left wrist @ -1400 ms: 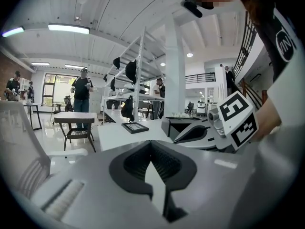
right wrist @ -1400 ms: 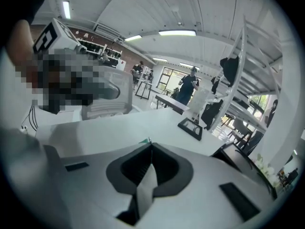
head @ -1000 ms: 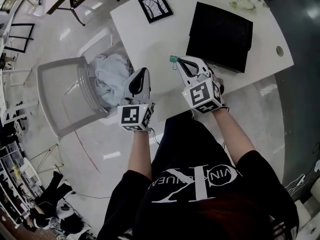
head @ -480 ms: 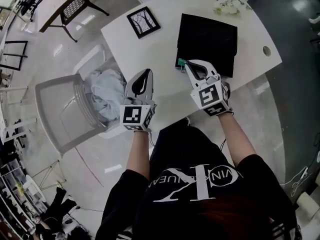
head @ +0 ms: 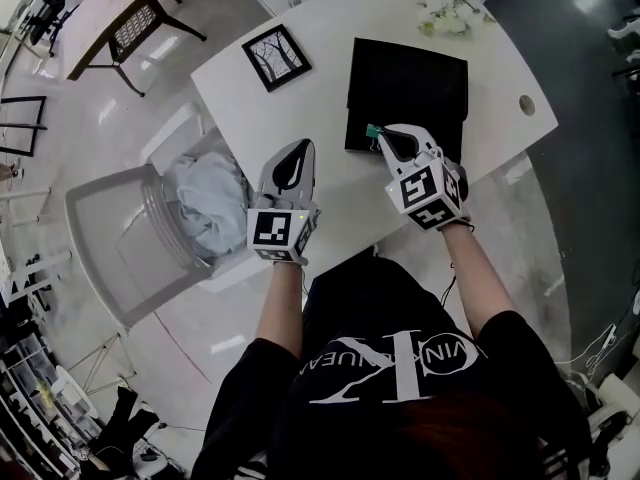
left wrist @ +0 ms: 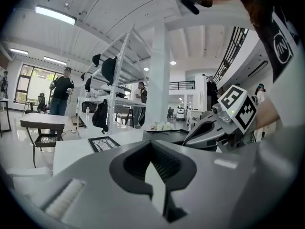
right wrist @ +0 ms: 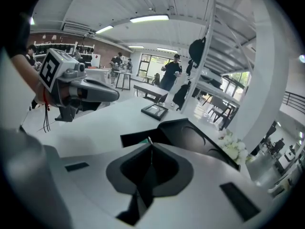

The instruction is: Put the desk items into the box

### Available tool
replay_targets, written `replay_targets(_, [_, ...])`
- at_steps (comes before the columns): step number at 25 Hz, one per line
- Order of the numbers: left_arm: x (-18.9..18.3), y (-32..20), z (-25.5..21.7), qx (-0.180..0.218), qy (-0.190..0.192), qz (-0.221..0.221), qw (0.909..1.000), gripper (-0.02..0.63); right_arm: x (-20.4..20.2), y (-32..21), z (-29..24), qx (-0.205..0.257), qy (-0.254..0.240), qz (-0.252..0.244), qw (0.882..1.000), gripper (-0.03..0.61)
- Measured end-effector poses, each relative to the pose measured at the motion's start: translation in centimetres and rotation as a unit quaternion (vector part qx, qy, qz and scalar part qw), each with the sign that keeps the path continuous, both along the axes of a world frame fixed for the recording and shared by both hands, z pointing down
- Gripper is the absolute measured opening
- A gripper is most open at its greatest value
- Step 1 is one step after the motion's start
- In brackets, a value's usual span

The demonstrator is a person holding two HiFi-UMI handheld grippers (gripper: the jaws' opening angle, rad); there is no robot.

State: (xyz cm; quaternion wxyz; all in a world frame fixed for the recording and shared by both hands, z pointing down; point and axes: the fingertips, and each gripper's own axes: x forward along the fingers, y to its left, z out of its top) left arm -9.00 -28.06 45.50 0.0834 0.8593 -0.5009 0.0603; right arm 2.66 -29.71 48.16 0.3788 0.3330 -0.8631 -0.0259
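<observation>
My right claw (head: 378, 134), centre-right of the head view, is clamped on a small green item (head: 372, 130). It's too small to name, maybe a clip. I'm holding it right at the near-left edge of the black box (head: 420, 78), so I judge the drop is the step in hand. The tip should clear the box wall before I let go, or the item lands on the bench (head: 330, 183). In mid-frame my left claw (head: 301, 145) is closed with nothing in it, parked over bare bench, out of the right one's way. The frame (head: 275, 56) at upper left and the flowers (head: 440, 13) at the top edge sit on the bench outside the box, so most of the task looks undone. I can't tell what's inside the box.
</observation>
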Motion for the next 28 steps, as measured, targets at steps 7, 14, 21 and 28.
replay_targets(7, [0.1,-1.3,0.9,-0.011,0.004,0.008,0.9999,0.009,0.3,-1.1,2.2,-0.032,0.042,0.005,0.999,0.017])
replay_targets(14, [0.8,-2.1,2.0,-0.022,0.009,0.022,0.9995,0.009,1.1,-1.8,3.8,-0.033,0.084,-0.001,0.996,0.017])
replay_targets(21, [0.9,-2.7,2.7,-0.028,0.012,0.024,0.9993,0.009,1.5,-2.7,4.8,-0.026,0.112,0.000,0.993,0.017])
replay_targets(28, [0.7,-3.0,3.0,-0.032,0.012,0.019,0.9992,0.009,1.9,-2.9,5.3,-0.037,0.114,0.012,0.993,0.017])
